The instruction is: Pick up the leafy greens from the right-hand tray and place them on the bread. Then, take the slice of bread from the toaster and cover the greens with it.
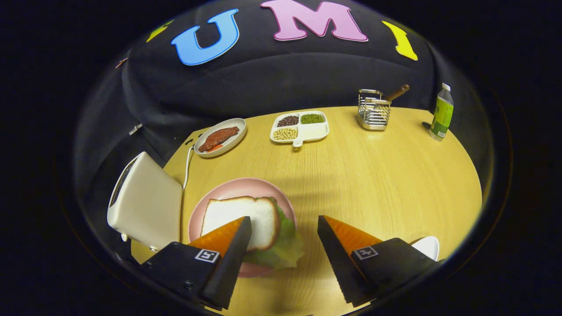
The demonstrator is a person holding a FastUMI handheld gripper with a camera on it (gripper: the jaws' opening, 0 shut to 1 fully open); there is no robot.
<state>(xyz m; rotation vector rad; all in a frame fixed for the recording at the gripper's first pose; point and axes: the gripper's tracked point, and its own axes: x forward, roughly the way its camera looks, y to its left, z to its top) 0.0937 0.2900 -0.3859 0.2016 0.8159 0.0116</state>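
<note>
Stood on a round wooden table (pixel 373 175): pink plate (pixel 237 186), toaster (pixel 145 202), meat dish (pixel 219 138), divided tray (pixel 300 127), wire rack (pixel 374 109), bottle (pixel 441 113).

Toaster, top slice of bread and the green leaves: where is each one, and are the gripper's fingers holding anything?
toaster (pixel 147 204): gripper view, broad side wall.
top slice of bread (pixel 239 215): gripper view, crumb face.
leafy greens (pixel 285 245): gripper view, edge sticking out under the slice.
gripper (pixel 285 230): gripper view, fingers open, holding nothing.

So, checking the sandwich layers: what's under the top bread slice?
Leafy greens stick out beneath the bread slice on the pink plate. Anything lower is covered. The open tool holds nothing.
</note>
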